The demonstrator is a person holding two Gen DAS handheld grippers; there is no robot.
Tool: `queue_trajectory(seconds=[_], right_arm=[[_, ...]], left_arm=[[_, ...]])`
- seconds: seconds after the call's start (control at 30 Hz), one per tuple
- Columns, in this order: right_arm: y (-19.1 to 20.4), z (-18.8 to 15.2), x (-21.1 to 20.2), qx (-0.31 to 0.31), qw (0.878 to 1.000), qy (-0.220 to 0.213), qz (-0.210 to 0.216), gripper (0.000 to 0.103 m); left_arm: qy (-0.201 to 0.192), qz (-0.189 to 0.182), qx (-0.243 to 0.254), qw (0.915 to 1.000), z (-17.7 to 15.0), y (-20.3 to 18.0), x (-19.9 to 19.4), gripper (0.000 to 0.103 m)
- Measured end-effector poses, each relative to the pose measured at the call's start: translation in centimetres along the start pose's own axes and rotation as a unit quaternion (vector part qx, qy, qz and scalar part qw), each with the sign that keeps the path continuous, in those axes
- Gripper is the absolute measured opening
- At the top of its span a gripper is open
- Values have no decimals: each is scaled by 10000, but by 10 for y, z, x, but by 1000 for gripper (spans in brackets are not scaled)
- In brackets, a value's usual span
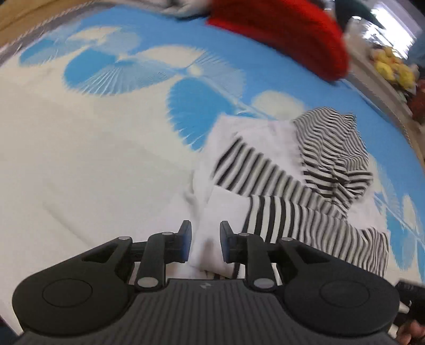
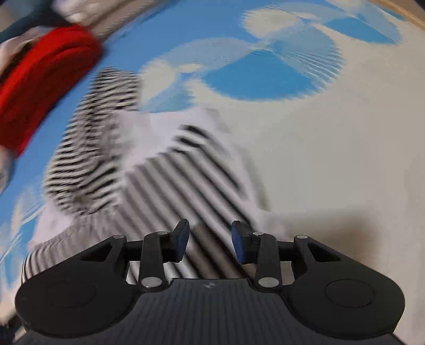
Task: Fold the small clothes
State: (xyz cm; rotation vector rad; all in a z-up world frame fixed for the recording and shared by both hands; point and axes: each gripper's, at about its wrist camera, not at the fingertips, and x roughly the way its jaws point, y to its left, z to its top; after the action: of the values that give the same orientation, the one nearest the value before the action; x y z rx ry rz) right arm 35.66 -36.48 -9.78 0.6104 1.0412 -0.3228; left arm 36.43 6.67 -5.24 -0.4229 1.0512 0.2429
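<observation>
A small black-and-white striped garment [image 1: 305, 185] with white panels lies crumpled on a blue and white patterned bedspread [image 1: 106, 146]. In the left wrist view my left gripper [image 1: 205, 242] is open, its jaws on either side of a white fold of the garment at its near edge. In the right wrist view the same garment [image 2: 159, 180] is blurred by motion. My right gripper [image 2: 209, 240] is open, with striped cloth showing between its jaws. Whether either gripper touches the cloth I cannot tell.
A red knitted item [image 1: 292, 34] lies beyond the garment near the far edge of the bed; it also shows in the right wrist view [image 2: 45, 79]. Grey cloth [image 1: 180, 8] lies next to it. Yellow things [image 1: 393, 69] sit past the bed's right edge.
</observation>
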Motion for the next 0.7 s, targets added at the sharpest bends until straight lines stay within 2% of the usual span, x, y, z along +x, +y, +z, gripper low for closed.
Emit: queue_trajectory(seconds=[0.07,0.13,0.2,0.27,0.33,0.37,0.4,0.47,0.6,0.63,0.67,0.7], right_arm=[[-10,1,4,215,9996,10,-205,34],[-13,1,3,341,9989,-66,-326,34],[-14,0,-3,469,9981,-244,-331,35],[-7,-1,-8,389,9984,-371,-171,36],[-2,-3,-6,302,9991,-269,108,37],[-4,-3,1,366,9992,-80,166,37],[-7,-5,6,463,9989,32,98,37],[-8,-3,6,403,9990,-73,-160,36],[5,-3,-14,153,9989,-425,134,37],[9,-3,-14,-29,9988,-399,280,42],[9,-4,-9,-48,9987,-174,474,51],[6,-5,2,63,9979,235,602,52]], left_arm=[[-220,-121,-80,9997,6,1,-4,24],[-514,-320,279,9978,10,-10,-6,24],[-295,-614,793,9945,10,-27,7,31],[67,-755,892,9931,8,-34,29,31],[586,-669,834,9925,3,-33,57,31],[858,-542,771,9918,1,-28,70,29],[952,-469,679,9920,-1,-25,76,26],[825,-448,767,9926,4,-29,70,27],[266,-491,1243,9907,6,-42,54,31],[305,-462,1266,9904,4,-44,57,32],[412,-443,1207,9908,3,-45,61,32],[619,-439,1033,9918,2,-40,69,32]])
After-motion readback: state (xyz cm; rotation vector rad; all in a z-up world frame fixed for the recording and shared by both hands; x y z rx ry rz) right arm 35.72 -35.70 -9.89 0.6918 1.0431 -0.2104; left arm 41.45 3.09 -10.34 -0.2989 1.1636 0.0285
